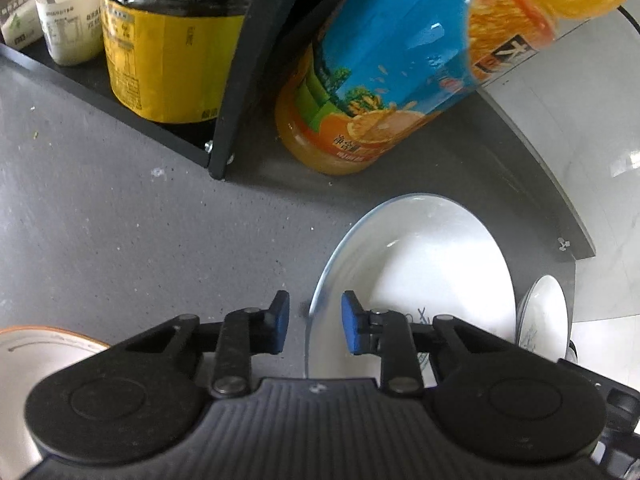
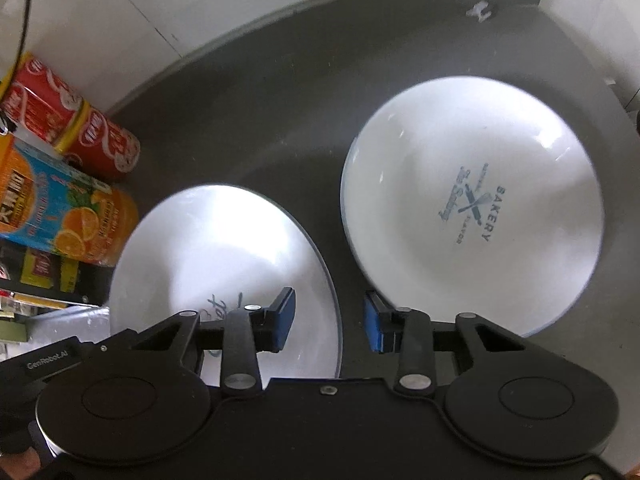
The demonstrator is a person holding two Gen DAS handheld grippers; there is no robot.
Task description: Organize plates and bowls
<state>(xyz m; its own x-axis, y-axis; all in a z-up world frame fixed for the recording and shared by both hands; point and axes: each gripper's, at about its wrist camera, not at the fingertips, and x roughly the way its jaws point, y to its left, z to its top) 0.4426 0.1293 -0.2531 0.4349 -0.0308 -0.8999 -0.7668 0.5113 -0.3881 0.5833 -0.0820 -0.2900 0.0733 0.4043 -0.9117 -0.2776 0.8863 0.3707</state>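
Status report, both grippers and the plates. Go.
Left gripper open, straddling near plate's rim. Right gripper open, empty, between both plates. Bakery plate untouched. Juice bottle close behind.

Both wrist views low, looking down, sharing the near plate

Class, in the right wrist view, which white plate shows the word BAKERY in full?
The right-hand plate; the left plate has its print partly hidden by the claw.
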